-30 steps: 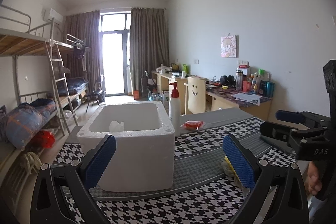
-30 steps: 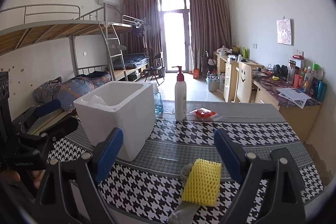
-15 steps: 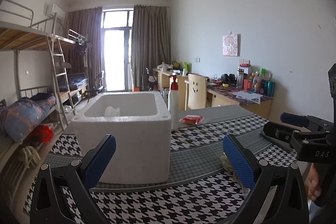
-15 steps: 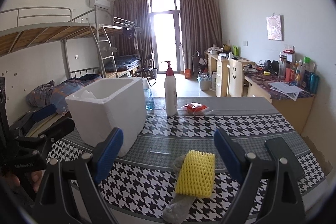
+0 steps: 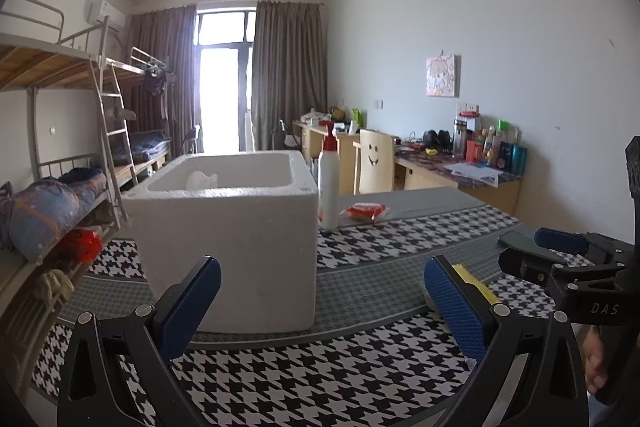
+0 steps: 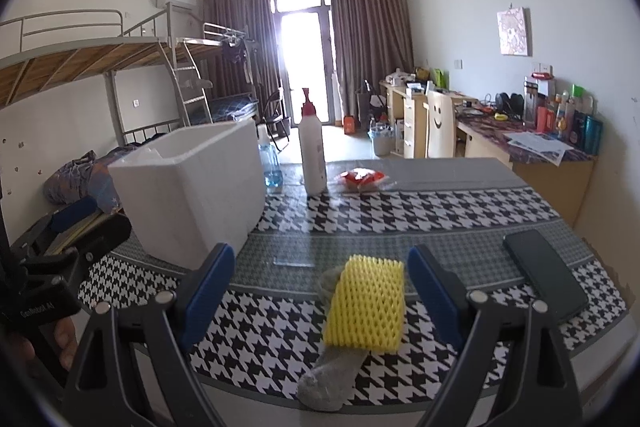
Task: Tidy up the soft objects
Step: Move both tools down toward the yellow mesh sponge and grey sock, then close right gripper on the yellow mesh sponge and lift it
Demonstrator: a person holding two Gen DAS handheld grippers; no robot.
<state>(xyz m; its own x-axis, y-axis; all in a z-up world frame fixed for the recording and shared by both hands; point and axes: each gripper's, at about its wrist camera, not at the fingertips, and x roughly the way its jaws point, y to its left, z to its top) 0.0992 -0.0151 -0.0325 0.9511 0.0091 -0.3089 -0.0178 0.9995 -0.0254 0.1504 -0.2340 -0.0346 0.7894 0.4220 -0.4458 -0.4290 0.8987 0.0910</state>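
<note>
The tabletop (image 6: 420, 211), covered in a black-and-white houndstooth cloth with grey bands, carries everything. Largest on it is a white foam box (image 5: 236, 239), open at the top, standing at the left side; something small and white shows inside it against the far wall, too indistinct to name. Just beside the box's far right corner stands a white pump bottle (image 6: 313, 157) with a red top, upright, and near that lies a red and white packet (image 6: 362, 179). A dark phone (image 6: 544, 275) lies flat toward the right edge.

Near the front edge, a yellow foam net (image 6: 368, 303) rests on top of a grey sock (image 6: 332, 375), whose toe sticks out toward the edge.

The right tongs (image 6: 316, 291) are held above the tabletop with blades wide apart, gripping nothing, the net lying between them in view. The left tongs (image 5: 320, 301) are likewise spread and empty, facing the box's front wall.
</note>
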